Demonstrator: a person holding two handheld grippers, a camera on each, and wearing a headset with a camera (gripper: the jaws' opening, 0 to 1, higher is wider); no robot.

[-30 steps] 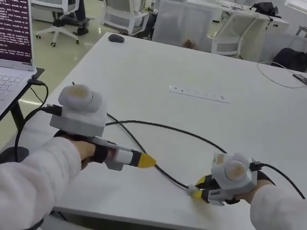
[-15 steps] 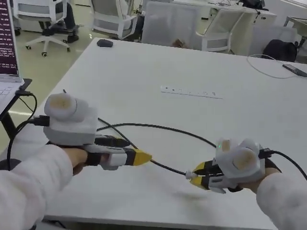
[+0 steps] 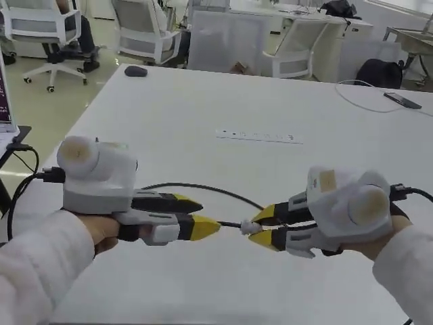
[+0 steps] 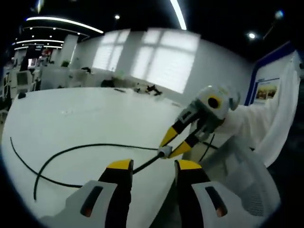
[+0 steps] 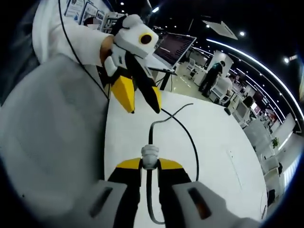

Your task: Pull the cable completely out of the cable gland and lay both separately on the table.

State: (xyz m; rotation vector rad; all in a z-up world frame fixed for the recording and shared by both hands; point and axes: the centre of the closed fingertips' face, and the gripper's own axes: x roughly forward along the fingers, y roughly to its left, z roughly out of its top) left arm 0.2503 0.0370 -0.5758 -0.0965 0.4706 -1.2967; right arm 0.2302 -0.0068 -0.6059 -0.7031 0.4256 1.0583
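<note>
Two parts not yet separated: cable gland [image 3: 250, 227] clamped in right gripper [image 3: 256, 228] above tabletop [image 3: 270, 101], black cable [image 3: 203, 185] threaded through. Spread left gripper [image 3: 208, 217] straddles cable beside gland. Advice: clench near gland, pull straight along cable axis, right steady.

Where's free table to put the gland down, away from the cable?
Bare table between the white strip and the right gripper, out toward the phone. Also past the strip, toward the mouse. Crowded near the left gripper, where the cable loops.
</note>
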